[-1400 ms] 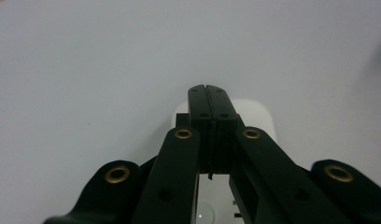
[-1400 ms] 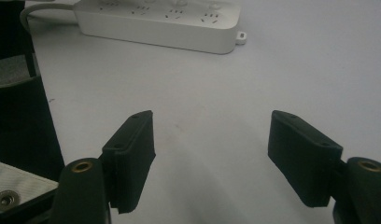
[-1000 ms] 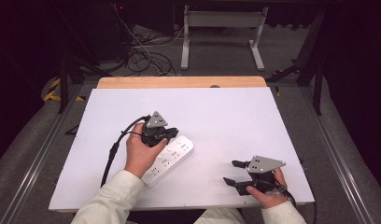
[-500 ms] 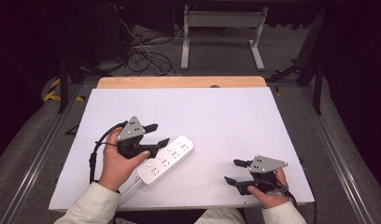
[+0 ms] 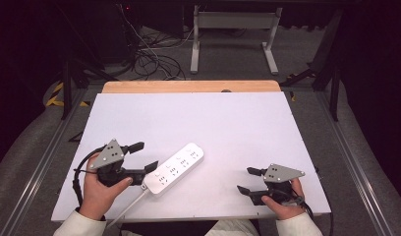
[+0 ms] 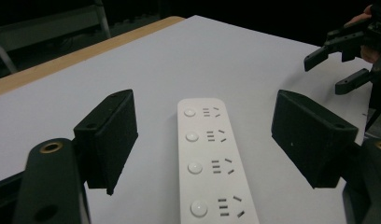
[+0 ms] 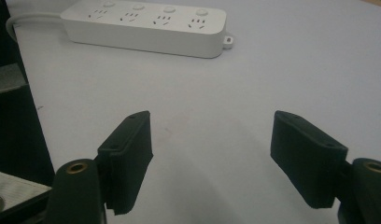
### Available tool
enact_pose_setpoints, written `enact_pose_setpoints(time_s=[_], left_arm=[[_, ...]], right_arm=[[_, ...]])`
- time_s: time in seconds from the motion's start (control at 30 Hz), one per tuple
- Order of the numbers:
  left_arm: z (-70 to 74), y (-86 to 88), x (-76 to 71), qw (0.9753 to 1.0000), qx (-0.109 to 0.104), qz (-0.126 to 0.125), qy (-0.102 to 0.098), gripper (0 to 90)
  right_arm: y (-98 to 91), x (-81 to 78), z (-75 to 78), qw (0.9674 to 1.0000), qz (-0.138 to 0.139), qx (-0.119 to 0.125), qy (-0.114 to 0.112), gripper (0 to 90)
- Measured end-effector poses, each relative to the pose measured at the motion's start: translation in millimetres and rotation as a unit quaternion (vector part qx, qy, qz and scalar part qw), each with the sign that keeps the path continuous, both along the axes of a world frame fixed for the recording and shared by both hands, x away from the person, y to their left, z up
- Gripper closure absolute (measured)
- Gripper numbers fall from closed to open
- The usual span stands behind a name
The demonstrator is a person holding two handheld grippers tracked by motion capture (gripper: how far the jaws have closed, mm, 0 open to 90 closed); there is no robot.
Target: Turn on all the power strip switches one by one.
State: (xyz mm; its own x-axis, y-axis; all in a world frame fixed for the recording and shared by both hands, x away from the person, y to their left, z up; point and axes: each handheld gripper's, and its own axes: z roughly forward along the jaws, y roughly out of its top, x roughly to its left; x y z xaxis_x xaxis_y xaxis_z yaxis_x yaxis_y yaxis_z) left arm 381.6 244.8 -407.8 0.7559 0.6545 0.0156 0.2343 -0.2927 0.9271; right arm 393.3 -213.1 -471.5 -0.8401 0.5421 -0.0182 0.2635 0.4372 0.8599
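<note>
We are looking down on a white counter [image 5: 228, 128] with a wooden strip along its far edge. A white power strip [image 5: 173, 168] is lying flat on it, toward the near left, set on a diagonal with its far end pointing up and to the right. Its white cord [image 5: 124, 209] is running off the near end toward the counter's front edge.

We are seeing the left hand-held gripper [image 5: 143, 157] sitting just beside the near end of the power strip, held in the person's left hand [image 5: 99, 189], with its jaws spread wide and holding nothing. In the left gripper view, the power strip [image 6: 211, 161] is lying on the counter between and beyond the two black jaws, showing four round buttons each beside a set of socket slots; neither jaw is touching it.

The right hand-held gripper [image 5: 248, 180] is resting low near the front right part of the counter, well apart from the power strip, gripped by the person's right hand [image 5: 282, 204]. Its jaws are also standing wide apart and empty. In the right gripper view, the power strip [image 7: 146, 25] is lying farther off across bare counter, with a small tab at one end.

Pale sleeves are showing at the bottom edge of the high view.
</note>
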Motion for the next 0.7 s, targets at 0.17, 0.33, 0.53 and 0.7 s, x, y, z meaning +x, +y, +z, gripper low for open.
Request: enact_pose_setpoints(time_s=[0.17, 0.33, 0.53, 0.7], left_arm=[[-16.0, 11.5, -10.3, 1.0, 0.005, 0.003, 0.0, 21.5], [-32.2, 23.3, -18.9, 0.9999, 0.015, 0.001, -0.006, 20.2], [-46.8, 33.4, -23.7, 0.9998, 0.02, -0.007, -0.003, 18.1], [-57.9, 36.1, -28.0, 0.9996, 0.02, -0.006, 0.017, 17.5]], right_arm=[[-0.6, -0.3, -0.2, 1.0, -0.004, 0.001, -0.002, 29.5], [-2.6, -0.1, -0.7, 1.0, -0.008, 0.002, -0.003, 29.3], [-3.7, -0.1, -1.2, 0.9999, -0.012, 0.002, -0.002, 28.9], [-4.2, -0.5, -1.1, 0.9999, -0.013, 0.001, -0.002, 28.8]])
